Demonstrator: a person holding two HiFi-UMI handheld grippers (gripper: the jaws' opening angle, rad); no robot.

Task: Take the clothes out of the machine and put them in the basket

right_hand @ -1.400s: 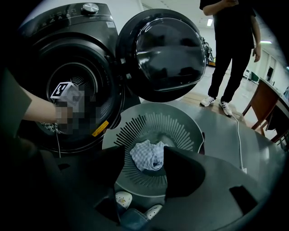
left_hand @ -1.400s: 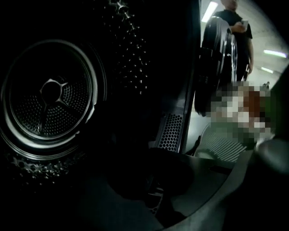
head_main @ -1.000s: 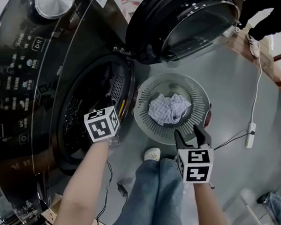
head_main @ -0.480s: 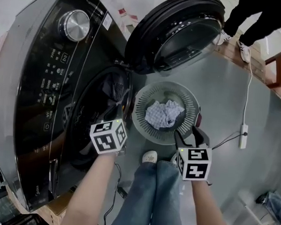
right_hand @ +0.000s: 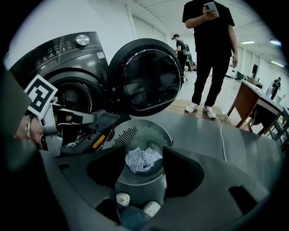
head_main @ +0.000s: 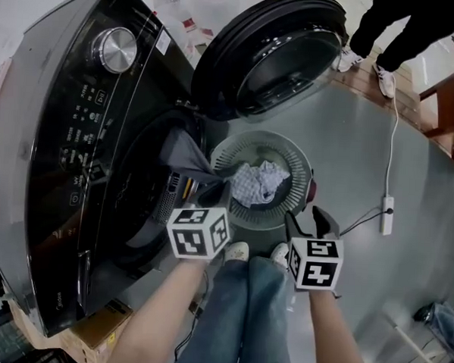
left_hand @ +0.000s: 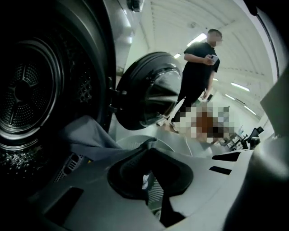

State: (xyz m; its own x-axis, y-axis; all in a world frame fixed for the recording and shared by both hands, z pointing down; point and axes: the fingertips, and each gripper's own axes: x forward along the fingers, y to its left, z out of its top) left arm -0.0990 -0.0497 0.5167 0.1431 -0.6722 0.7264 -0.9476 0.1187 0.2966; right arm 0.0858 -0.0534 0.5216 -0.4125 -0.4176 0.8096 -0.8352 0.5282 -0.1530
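Clothes counted: two pieces for certain. One grey garment (head_main: pixel 184 156) stretches from the mouth of the drum (left_hand: pixel 27 94) of the one washing machine (head_main: pixel 70 131) out to the left claw (head_main: pixel 213 193). That claw is closed tight on the garment's near end, just at the left rim of the basket (head_main: pixel 289 146). The garment's far end lies in the drum opening. One checked cloth (head_main: pixel 257 182) lies crumpled inside the basket, with something darker showing under it; what that is cannot be made out.

One basket, round, grey, with a slotted wall, stands on the floor directly before the machine. It sits below the machine's one door (head_main: pixel 279 58), which is swung fully open. The right claw (head_main: pixel 305 217) hangs above the near edge of the basket, jaws clearly parted, with nothing between them. The right gripper view looks down between them onto the checked cloth.

The machine panel bears one round dial (head_main: pixel 116 48). Two white shoes (head_main: pixel 237 251) of the operator stand just beside the basket's near rim. One bystander (head_main: pixel 402 34) in dark clothing stands beyond the door. One cable (head_main: pixel 390 147) with a white block runs across the floor to the right of the basket, well apart from it.
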